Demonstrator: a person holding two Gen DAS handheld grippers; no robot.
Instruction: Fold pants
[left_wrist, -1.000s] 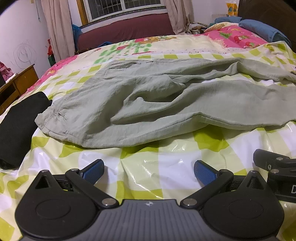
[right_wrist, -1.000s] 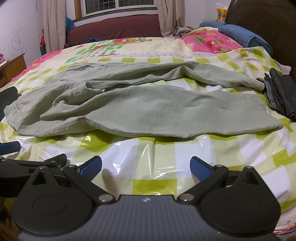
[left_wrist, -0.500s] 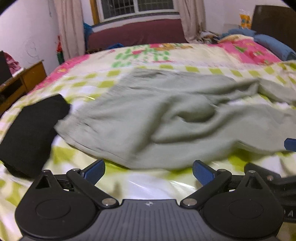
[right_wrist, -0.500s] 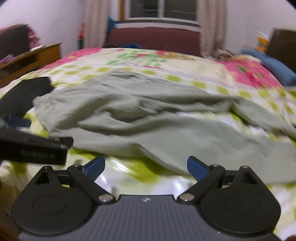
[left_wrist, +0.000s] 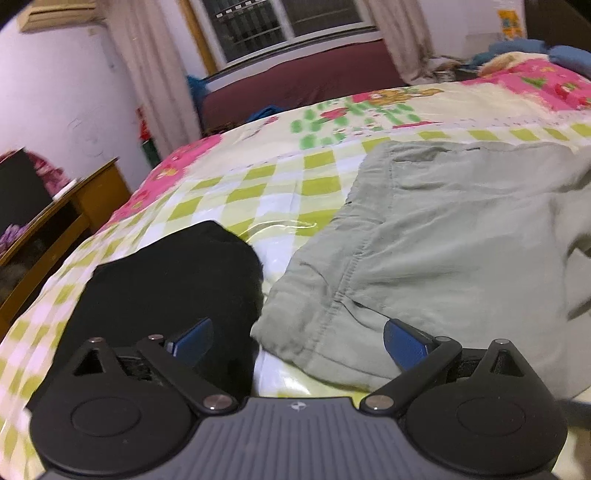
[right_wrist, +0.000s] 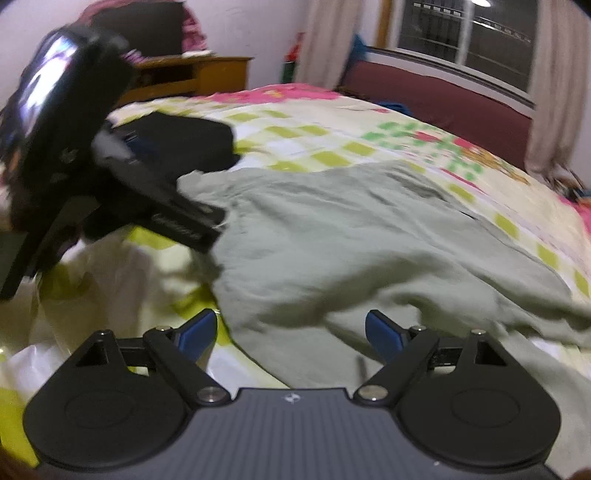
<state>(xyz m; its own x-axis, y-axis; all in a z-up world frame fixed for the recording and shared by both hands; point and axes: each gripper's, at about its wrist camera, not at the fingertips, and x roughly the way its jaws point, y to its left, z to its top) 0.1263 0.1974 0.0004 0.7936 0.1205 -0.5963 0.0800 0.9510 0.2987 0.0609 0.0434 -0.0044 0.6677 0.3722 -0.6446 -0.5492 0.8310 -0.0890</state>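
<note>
Pale green pants lie crumpled across the checked bed cover. Their waistband end reaches toward the bed's near left corner. My left gripper stands open over that waistband corner, its right finger above the cloth and its left finger above a black garment. In the right wrist view the pants fill the middle. My right gripper hovers over their near edge; its jaws are closing and still wide, and no pad presses the cloth. The left gripper shows from the side at the waistband's edge.
A folded black garment lies just left of the waistband. A wooden side table stands beyond the bed's left edge. A maroon sofa under a window backs the far side. Pillows pile at the far right.
Both grippers swept left along the bed from the pants' middle to the waistband end. The black garment now lies right before the left gripper. The right gripper's fingers have drawn closer together.
</note>
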